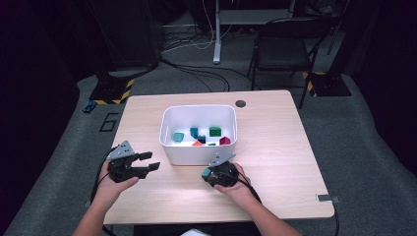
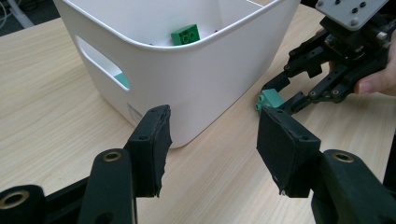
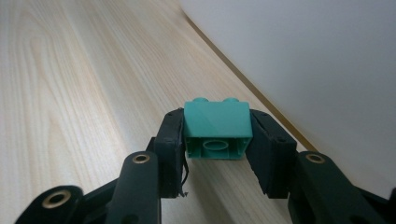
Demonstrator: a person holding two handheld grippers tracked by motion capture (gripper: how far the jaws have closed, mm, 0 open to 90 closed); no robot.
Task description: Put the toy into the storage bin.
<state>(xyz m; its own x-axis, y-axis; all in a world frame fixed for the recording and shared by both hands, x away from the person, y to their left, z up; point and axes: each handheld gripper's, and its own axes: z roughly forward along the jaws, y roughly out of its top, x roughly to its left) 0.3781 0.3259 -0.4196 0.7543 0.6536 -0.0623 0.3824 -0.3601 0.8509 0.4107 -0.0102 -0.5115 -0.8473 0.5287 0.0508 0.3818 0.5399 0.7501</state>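
Note:
A teal brick (image 3: 217, 128) sits clamped between the pads of my right gripper (image 3: 215, 137), right beside the wall of the white bin (image 3: 303, 60). In the high view the right gripper (image 1: 206, 175) rests low on the table just in front of the bin (image 1: 196, 153), holding the teal brick (image 1: 206, 172). My left gripper (image 1: 153, 161) stands open near the bin's front left corner with nothing between its jaws. The left gripper view looks past the open left gripper (image 2: 212, 140) at the bin (image 2: 187, 84), with the right gripper (image 2: 275, 100) and its teal brick (image 2: 270, 99) beyond.
Inside the bin lie several bricks, among them a green one (image 1: 215, 131), a teal one (image 1: 178, 136) and a red one (image 1: 224, 140). A dark cable hole (image 1: 240, 103) sits in the table behind the bin. A black chair (image 1: 287, 46) stands past the far edge.

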